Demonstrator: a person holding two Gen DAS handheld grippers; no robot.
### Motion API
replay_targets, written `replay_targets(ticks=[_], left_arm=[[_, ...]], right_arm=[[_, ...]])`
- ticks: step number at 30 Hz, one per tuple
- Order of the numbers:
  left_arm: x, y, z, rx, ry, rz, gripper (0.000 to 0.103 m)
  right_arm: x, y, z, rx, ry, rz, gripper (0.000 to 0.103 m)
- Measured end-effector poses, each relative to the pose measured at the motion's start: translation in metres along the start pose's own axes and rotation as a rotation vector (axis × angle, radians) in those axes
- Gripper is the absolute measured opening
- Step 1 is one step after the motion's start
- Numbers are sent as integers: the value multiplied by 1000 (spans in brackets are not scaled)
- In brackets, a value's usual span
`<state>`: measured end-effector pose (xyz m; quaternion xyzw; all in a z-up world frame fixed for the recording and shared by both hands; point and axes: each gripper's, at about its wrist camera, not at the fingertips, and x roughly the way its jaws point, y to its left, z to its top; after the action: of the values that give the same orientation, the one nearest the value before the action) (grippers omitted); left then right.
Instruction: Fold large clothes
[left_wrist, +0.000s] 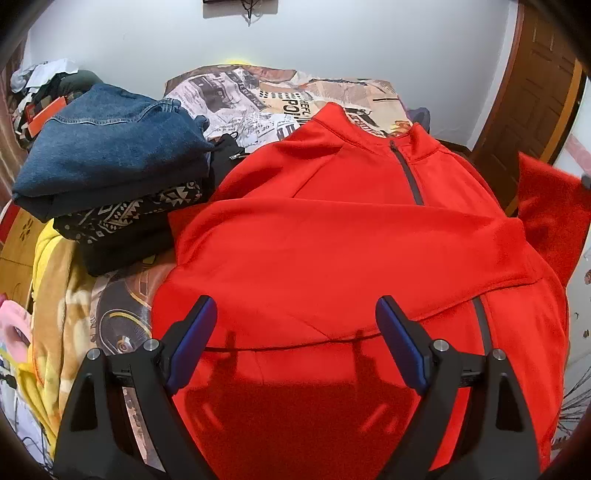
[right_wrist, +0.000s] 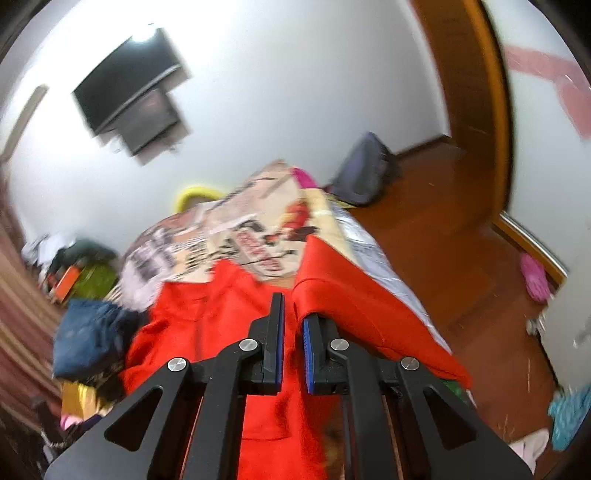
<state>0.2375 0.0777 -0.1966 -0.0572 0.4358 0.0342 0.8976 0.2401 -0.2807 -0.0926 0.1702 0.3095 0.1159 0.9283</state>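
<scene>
We see the left tongs (left_wrist: 295, 332) with their blue pads spread wide and nothing between them; they hover over the near, lower part of the red zip pullover (left_wrist: 332, 240). The right tongs (right_wrist: 293, 332) are nearly closed. In the right wrist view a red fold rises directly beyond their tips and drapes over the right-hand pad, and we judge that they pinch the garment's right sleeve (right_wrist: 354, 295), although blur hides the exact contact. In the left wrist view this same red panel stands lifted at the far right edge.

The pullover lies front up on the bed (left_wrist: 258, 99), collar far and hem near, with its dark zip (left_wrist: 410, 173) running down from the neck. The left sleeve (left_wrist: 351, 225) is already laid across the chest, its cuff reaching the right side. The bed carries a newspaper-print cover.

We judge the fabric soft, fairly thick and fleece-like: light, limp, not slippery and not fragile. It will sag from any single pinch and drag neighbouring layers along. Good places to take hold are doubled edges, such as cuff, hem corner or shoulder seam, where the pads bite two layers.

To the left, just beside the pullover, a stack of folded clothes (left_wrist: 110, 177) has blue denim on top and a dark patterned piece beneath. A yellow blanket (left_wrist: 55, 295) lies nearer left.
</scene>
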Motion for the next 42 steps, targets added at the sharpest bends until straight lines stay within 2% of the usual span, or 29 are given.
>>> replay_targets(ticks=[5,10,13,15,21,26,30,32,35,39,42], left_arm=[[-7,1,-4,16,-14,-5,88],[-13,3,-9,29,-23,-3,88],[-15,5,-12,29,-24,-4,88],[-16,7,-13,26,-23,-6,88],[-17,8,-16,24,-19,-7,88],[-17,7,-16,23,-19,-12,88],[-19,3,-14,34,-26,-9,88],[-21,-2,-13,48,-36,-1,88],[-23,-9,-11,62,-46,-2,88],[-24,-17,-9,77,-53,-11,88],[-23,-23,-7,82,-49,-31,88]], right_arm=[[17,38,-28,-121,87,76,8],[62,60,-66,-196,284,103,8],[83,61,-89,-214,390,85,8],[89,61,-97,-233,428,61,8],[76,75,-108,-345,480,7,14],[50,81,-106,-403,446,13,26],[30,77,-93,-414,347,-16,35],[21,72,-83,-395,294,-36,52],[10,57,-68,-328,217,-63,66],[8,29,-52,-203,175,-114,67],[9,1,-46,-98,127,-194,67]])
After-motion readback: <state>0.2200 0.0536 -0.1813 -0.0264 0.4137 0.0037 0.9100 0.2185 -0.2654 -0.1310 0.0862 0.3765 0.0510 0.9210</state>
